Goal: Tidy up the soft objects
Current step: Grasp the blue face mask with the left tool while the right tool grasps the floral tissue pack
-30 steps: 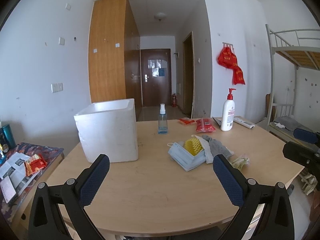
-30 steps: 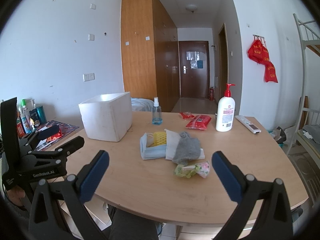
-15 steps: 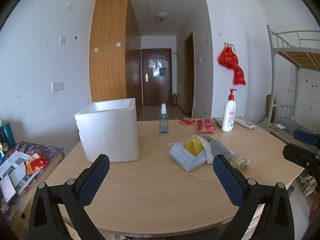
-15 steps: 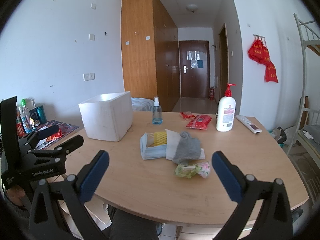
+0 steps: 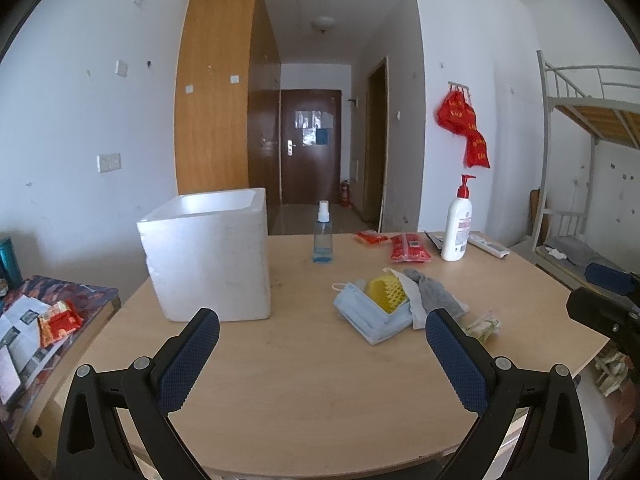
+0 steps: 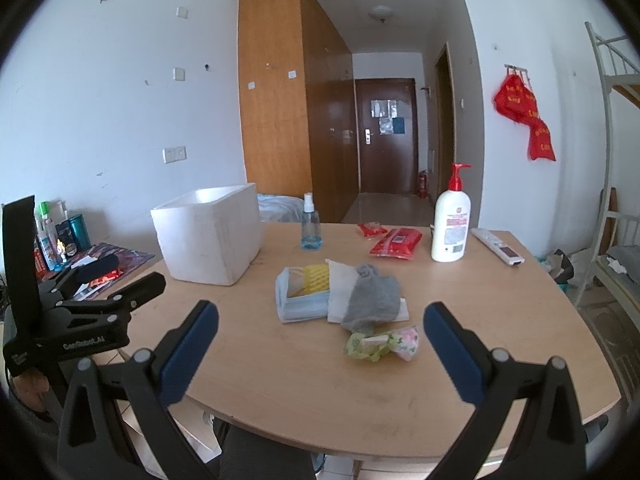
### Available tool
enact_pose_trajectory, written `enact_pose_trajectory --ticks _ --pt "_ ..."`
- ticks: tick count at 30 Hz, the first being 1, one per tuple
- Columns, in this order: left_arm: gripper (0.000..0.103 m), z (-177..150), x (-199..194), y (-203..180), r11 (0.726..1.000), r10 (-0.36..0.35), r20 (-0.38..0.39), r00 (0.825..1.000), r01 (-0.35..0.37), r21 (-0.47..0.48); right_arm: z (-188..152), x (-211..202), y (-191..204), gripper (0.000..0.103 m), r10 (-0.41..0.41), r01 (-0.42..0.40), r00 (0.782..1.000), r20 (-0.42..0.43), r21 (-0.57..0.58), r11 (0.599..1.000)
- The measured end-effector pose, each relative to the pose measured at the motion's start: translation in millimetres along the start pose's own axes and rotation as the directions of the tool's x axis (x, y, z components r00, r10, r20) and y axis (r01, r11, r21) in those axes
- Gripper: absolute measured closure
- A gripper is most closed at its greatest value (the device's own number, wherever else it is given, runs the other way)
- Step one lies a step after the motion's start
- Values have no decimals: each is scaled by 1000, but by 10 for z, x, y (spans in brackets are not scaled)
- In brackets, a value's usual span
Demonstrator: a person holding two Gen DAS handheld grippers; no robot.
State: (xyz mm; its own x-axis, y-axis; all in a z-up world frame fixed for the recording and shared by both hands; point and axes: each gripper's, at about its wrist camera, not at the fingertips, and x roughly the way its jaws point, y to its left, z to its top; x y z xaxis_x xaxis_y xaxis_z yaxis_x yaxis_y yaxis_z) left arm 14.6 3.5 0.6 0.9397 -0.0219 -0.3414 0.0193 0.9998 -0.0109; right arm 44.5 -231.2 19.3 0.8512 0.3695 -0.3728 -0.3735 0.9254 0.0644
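A pile of soft items lies mid-table: a light blue face mask [image 6: 298, 306] [image 5: 370, 316], a yellow mesh sponge [image 6: 316, 278] [image 5: 386, 290], a white cloth [image 6: 340, 284] and a grey sock [image 6: 372, 298] [image 5: 434, 294]. A small green and pink floral bundle [image 6: 384, 344] [image 5: 486, 326] sits just in front of the pile. A white foam box [image 5: 212, 256] [image 6: 212, 232] stands open-topped at the left. My left gripper [image 5: 322, 334] and my right gripper [image 6: 320, 326] both hover open over the near table edge, holding nothing.
Behind the pile stand a blue spray bottle [image 6: 310, 228], red packets [image 6: 394, 242], a white pump bottle [image 6: 450, 220] and a remote [image 6: 498, 246]. A cluttered side table [image 5: 48, 316] sits at the left, a bunk bed [image 5: 592, 120] at the right. The wooden table [image 6: 280, 364] curves toward me.
Both views have shifted very slightly; the objects on the table have not moved and both grippers stay open.
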Motion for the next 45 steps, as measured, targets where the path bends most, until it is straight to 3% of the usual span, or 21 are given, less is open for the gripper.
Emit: enact_pose_trajectory --ticks 10,14,19,27,41,45 --pt "0 114 367 -94 998 -43 -47 998 45 53 70 363 -170 0 -40 40 998 -58 5 999" --pt "0 153 567 -108 997 -60 -80 995 65 52 67 508 -284 0 -14 17 996 -91 23 1000" --pt "0 181 844 -123 994 -88 -130 988 95 48 35 739 -385 0 -67 72 986 -152 28 997" --pt "0 182 1236 -152 993 -102 -208 973 113 43 -87 1001 -487 0 -60 68 969 -240 28 997" --pt "2 137 1900 -329 989 -124 -366 922 144 29 -277 1306 -620 0 -9 11 933 -360 4 1000" --pt "9 100 2103 -340 989 -141 -430 892 149 -17 -294 1326 -633 0 4 -4 930 -368 0 1000"
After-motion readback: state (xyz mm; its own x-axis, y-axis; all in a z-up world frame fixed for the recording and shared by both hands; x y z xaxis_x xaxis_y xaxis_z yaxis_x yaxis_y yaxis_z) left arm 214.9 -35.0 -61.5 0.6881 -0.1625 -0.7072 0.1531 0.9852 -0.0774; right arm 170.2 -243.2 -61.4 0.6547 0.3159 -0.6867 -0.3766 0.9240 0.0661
